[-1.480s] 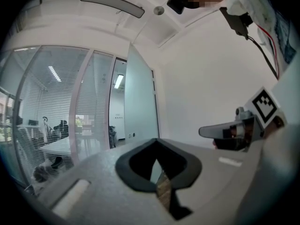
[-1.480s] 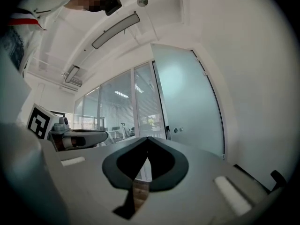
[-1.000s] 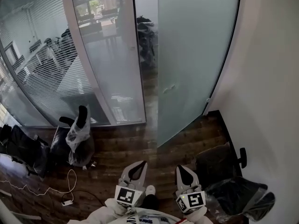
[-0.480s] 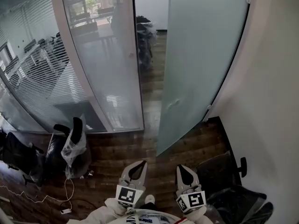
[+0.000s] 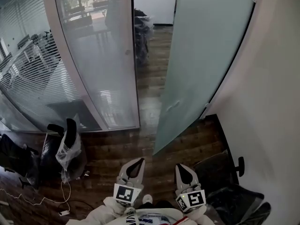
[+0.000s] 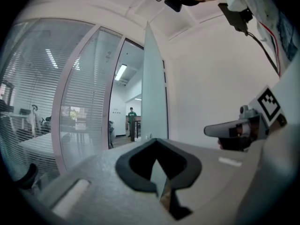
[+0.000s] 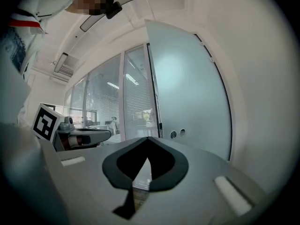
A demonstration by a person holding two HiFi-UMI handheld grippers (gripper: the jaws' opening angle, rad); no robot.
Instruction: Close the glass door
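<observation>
Risk sits mostly in the contact. The glass door (image 5: 206,55) stands swung open into the room, hinged by the right wall with its free edge toward the person, and both claws are well apart from it. The left claw (image 5: 137,163) and the right claw (image 5: 182,168) are each clenched on nothing, held level and side by side at the bottom of the head view.

Closed tips can only push, and the frosted pane is smooth - a tip could skid off or knock the glass hard. The 2 small round fittings (image 5: 172,104) look like the only purchase, and neither claw is spread for them.

The wrapped chair (image 5: 220,172) just right of the claws crowds the space behind the door, so a reach there could snag. Shoved too briskly, the door may slam against the frame of the fixed glass panel (image 5: 103,64).
</observation>
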